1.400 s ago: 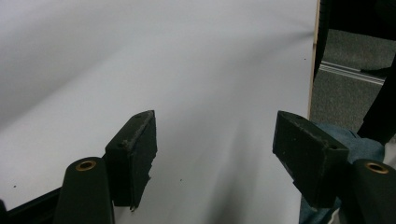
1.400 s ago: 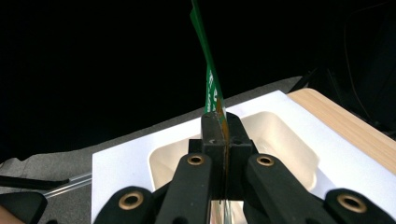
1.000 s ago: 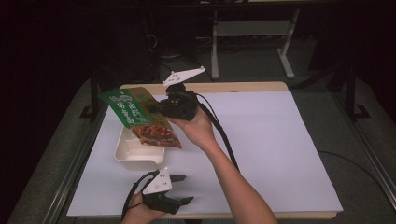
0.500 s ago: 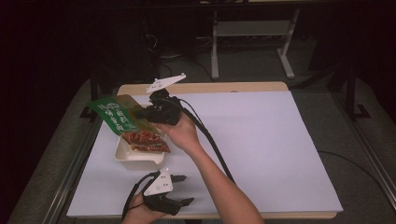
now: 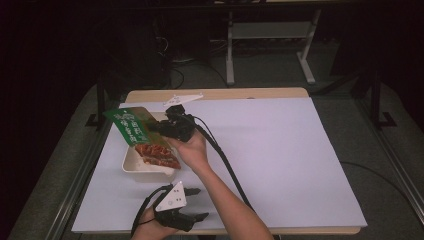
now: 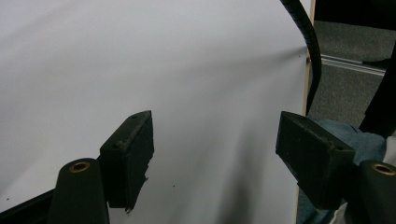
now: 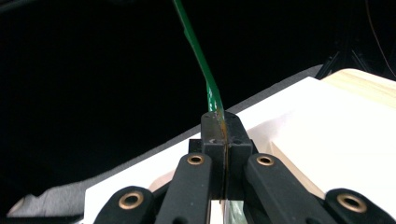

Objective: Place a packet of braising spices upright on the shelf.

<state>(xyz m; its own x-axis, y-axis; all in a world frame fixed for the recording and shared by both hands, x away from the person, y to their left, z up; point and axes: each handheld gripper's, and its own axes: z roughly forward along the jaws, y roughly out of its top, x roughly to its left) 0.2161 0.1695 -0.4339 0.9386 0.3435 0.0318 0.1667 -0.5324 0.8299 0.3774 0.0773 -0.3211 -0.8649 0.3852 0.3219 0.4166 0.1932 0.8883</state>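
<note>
1. Lowered since the earlier frame, the green packet point(image 5: 134, 125) now dips its red end into the cream tray point(image 5: 131, 164) near the tabletop's point(image 5: 280, 150) left edge.
2. Right gripper point(image 5: 159, 127) has its jaws clamped tight on the packet's edge.
3. Settle it squarely inside the tray before letting go.
4. Left gripper point(image 5: 196, 204) rests near the front edge, jaws wide and empty; open room lies to the right.

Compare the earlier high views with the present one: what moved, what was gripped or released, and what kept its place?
The right gripper, shut on the green snack packet throughout, carried it down and toward the left, so the packet's red lower end now lies in the cream tray. Nothing was released. The left gripper stayed open at the near table edge, and the tray kept its place on the white sheet.
</note>
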